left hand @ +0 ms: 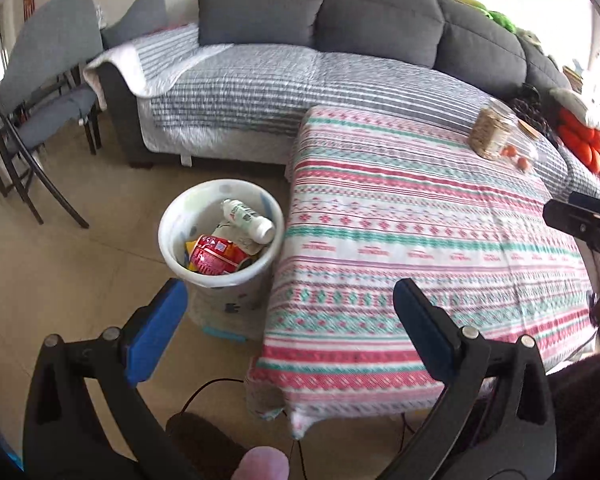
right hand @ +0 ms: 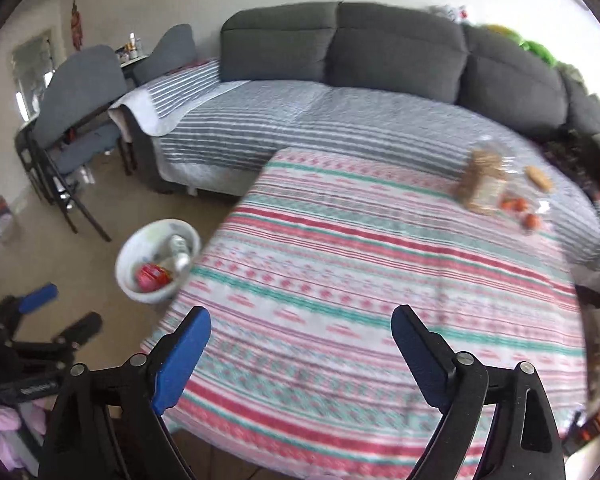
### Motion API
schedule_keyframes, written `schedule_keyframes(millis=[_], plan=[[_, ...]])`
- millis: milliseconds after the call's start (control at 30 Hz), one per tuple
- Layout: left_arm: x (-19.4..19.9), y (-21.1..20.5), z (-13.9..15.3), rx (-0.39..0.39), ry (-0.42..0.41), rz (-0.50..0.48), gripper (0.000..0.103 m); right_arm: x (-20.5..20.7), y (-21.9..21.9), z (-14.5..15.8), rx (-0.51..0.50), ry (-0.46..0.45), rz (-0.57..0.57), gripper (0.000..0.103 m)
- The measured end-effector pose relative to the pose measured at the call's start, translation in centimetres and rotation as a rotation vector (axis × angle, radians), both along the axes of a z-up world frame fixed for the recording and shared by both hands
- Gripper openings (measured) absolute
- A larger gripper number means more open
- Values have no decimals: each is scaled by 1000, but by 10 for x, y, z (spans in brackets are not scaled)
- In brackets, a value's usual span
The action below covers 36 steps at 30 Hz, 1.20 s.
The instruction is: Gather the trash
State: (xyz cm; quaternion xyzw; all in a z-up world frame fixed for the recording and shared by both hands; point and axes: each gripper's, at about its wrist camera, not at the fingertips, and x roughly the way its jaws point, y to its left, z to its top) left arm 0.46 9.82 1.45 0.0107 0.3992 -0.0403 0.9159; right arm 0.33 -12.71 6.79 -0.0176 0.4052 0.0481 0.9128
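A living room with a tan floor holds a low table under a striped pink, teal and white patterned cloth (right hand: pixel 380 280), set against a grey sofa. Nearest the lenses, both tongs stand apart and empty: the left gripper (left hand: pixel 288 320) hovers over the table's near-left corner, the right gripper (right hand: pixel 300 344) over the cloth's near edge, neither touching anything. Just ahead and left of the left tongs, on the floor tight against the table's side, sits the white trash bin (left hand: pixel 172 216), probably parked there for easy drops; inside lie a white plastic bottle (left hand: pixel 249 219) and a red wrapper (left hand: pixel 214 258). Far ahead, to the right, a clear bag of bread (left hand: pixel 492 130) and small orange fruits (left hand: pixel 516 157) rest at the table's far corner, likely food, not litter. Beyond, a striped quilt (left hand: pixel 280 80) protects the sofa seat.
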Motion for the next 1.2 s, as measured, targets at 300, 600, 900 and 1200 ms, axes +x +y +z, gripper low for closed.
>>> schedule_keyframes(millis=[300, 600, 900, 1200], plan=[[-41, -38, 2, 8, -28, -14, 102, -70, -36, -14, -1, -116, -122, 101], [-62, -56, -13, 29, -40, 6, 102, -86, -49, -34, -39, -164, -185, 103], [-63, -56, -22, 52, -29, 25, 102, -83, -48, -53, -53, -134, -171, 103], [-65, -55, -20, 36, -34, 21, 102, -82, -44, -57, -53, -123, -155, 103]])
